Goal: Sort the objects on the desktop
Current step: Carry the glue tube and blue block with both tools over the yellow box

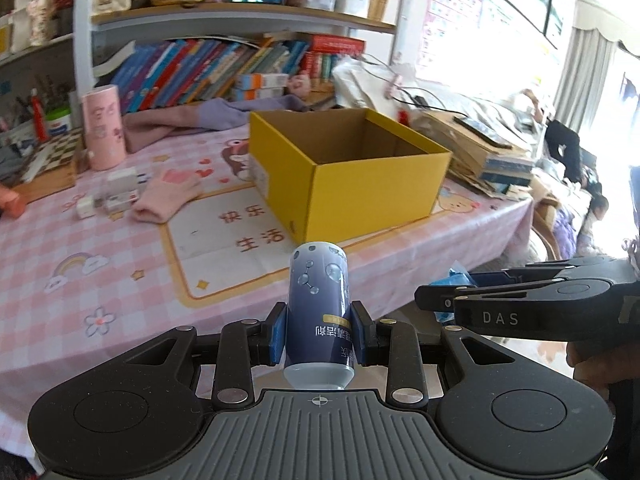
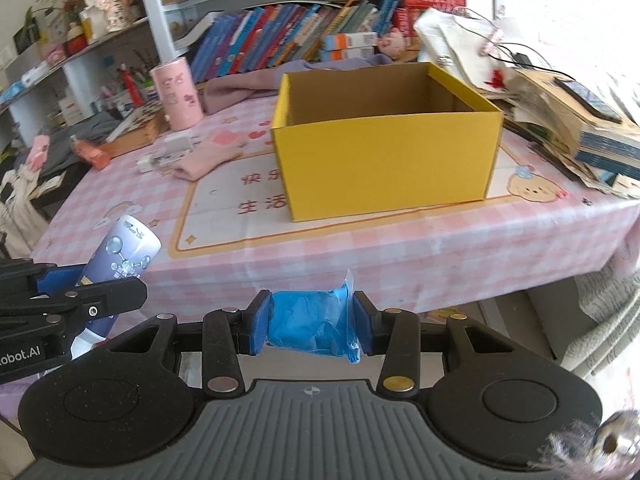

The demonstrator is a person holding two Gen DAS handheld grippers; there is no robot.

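Note:
My left gripper (image 1: 319, 334) is shut on a blue-grey spray can (image 1: 319, 312) with bubble art, held off the table's front edge. The can also shows in the right wrist view (image 2: 120, 264) at far left. My right gripper (image 2: 313, 322) is shut on a blue plastic-wrapped roll (image 2: 310, 326), also in front of the table edge. It shows in the left wrist view (image 1: 440, 304) at right. An open yellow cardboard box (image 1: 344, 176) (image 2: 384, 160) stands on the pink checked tablecloth (image 1: 100, 248) ahead of both grippers; what I see of its inside is bare.
A pink glove (image 1: 166, 194) (image 2: 212, 156), small white boxes (image 1: 120, 192) and a pink cylinder (image 1: 103, 132) (image 2: 178, 94) lie left of the box. Stacked books and papers (image 2: 580, 136) crowd the right. A bookshelf (image 1: 224, 68) stands behind.

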